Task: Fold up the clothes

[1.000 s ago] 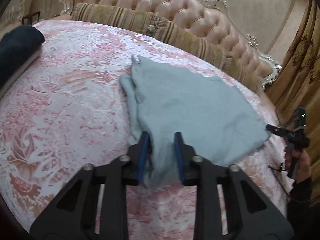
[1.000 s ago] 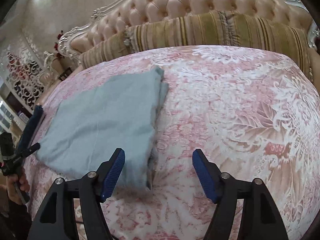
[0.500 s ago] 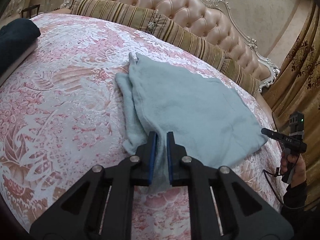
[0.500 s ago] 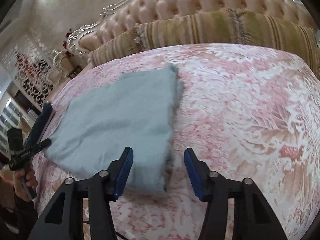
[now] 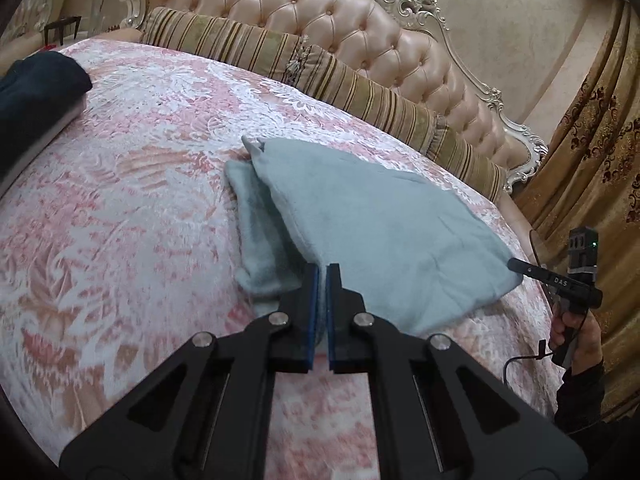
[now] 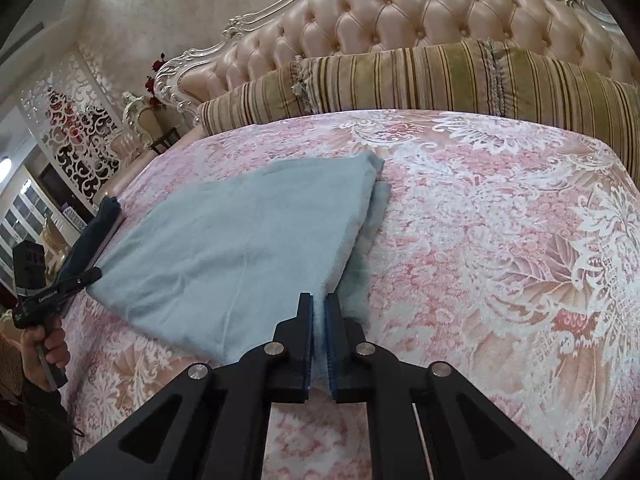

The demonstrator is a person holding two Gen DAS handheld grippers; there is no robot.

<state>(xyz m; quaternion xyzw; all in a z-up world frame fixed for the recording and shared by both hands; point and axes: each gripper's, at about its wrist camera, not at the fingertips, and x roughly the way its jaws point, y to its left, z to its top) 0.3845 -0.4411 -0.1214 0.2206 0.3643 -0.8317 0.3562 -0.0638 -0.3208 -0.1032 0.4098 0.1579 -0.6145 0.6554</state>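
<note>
A pale blue garment (image 5: 372, 216) lies folded flat on the pink-and-white bedspread (image 5: 120, 208). My left gripper (image 5: 322, 276) is shut on its near corner at one end. My right gripper (image 6: 319, 308) is shut on the near corner at the other end of the same garment (image 6: 240, 240). Each gripper also shows in the other's view: the right one at the right edge of the left wrist view (image 5: 520, 266), the left one at the left edge of the right wrist view (image 6: 94, 274). A second layer sticks out along the folded edge.
A folded dark navy garment (image 5: 36, 92) lies at the bed's far left side. Striped bolster pillows (image 5: 320, 76) line the tufted headboard (image 5: 360, 28). Gold curtains (image 5: 600, 160) hang beside the bed. A carved white screen (image 6: 80, 140) stands beyond the bed.
Both grippers moved in on the garment's near corners and closed from open to shut on the cloth.
</note>
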